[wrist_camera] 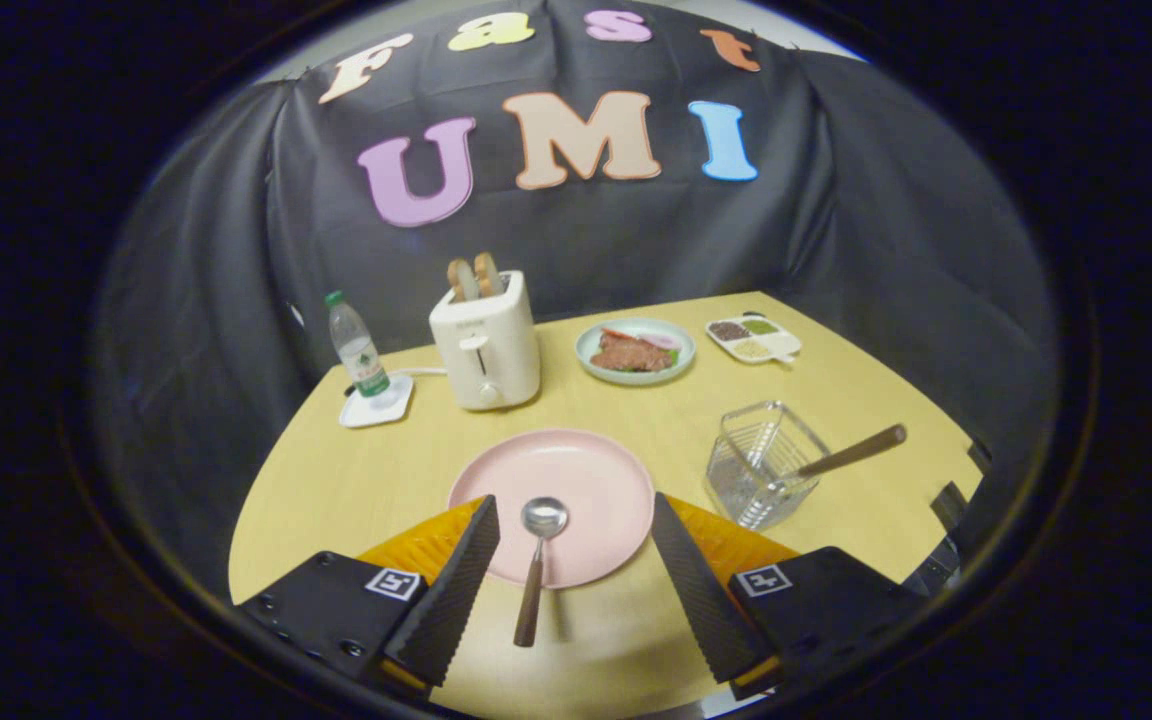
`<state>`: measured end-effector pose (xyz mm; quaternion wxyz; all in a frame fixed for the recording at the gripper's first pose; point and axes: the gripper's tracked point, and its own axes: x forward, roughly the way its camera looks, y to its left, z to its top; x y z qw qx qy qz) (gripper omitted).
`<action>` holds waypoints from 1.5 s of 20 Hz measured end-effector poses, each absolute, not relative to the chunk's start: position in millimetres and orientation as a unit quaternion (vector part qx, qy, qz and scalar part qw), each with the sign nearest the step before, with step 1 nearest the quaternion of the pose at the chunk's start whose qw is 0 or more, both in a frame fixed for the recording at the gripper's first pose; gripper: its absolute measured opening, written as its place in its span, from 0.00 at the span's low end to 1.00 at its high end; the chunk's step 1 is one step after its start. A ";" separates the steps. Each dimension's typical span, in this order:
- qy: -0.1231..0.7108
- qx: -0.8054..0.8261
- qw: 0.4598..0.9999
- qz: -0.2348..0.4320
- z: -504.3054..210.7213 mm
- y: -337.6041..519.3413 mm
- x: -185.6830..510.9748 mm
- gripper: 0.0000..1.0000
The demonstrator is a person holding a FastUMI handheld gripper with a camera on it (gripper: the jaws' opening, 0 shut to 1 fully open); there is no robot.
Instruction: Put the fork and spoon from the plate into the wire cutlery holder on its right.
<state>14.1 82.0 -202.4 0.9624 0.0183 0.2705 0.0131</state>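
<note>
Spoon point(537, 560) lies bowl-up on pink plate point(552, 500), handle overhanging the rim at 6 o'clock, probably for easy pickup. Gripper point(574, 545) spread wide, straddling it, pinching nothing. Wire cutlery holder point(764, 465) at plate's 3 o'clock already holds the fork point(841, 455), leaning out.

Claw point(572, 515) fingers spread wide; spoon point(538, 560) lies in the gap, touched by neither finger, handle hanging over the near rim of the pink plate point(586, 480). Bare table point(336, 480) is seen left of the plate, and a clear strip between plate and wire cutlery holder point(761, 465). Holder mouth is partly taken by a brown-handled utensil point(851, 452) leaning out to the right. Toaster point(485, 340), bottle point(357, 347), food plate point(636, 350) and sectioned tray point(754, 339) stand far, well apart.
</note>
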 end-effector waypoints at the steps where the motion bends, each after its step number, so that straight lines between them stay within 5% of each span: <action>1: 0.280 0.015 0.960 0.019 -214.1 86.9 10.9 0.98; 13: 0.347 0.023 0.937 0.031 -300.2 103.3 -7.1 0.93; 26: 0.372 0.004 0.928 0.036 -322.0 95.2 -0.7 0.19; 30: 0.362 -0.006 0.931 0.056 -308.9 98.5 -0.6 0.16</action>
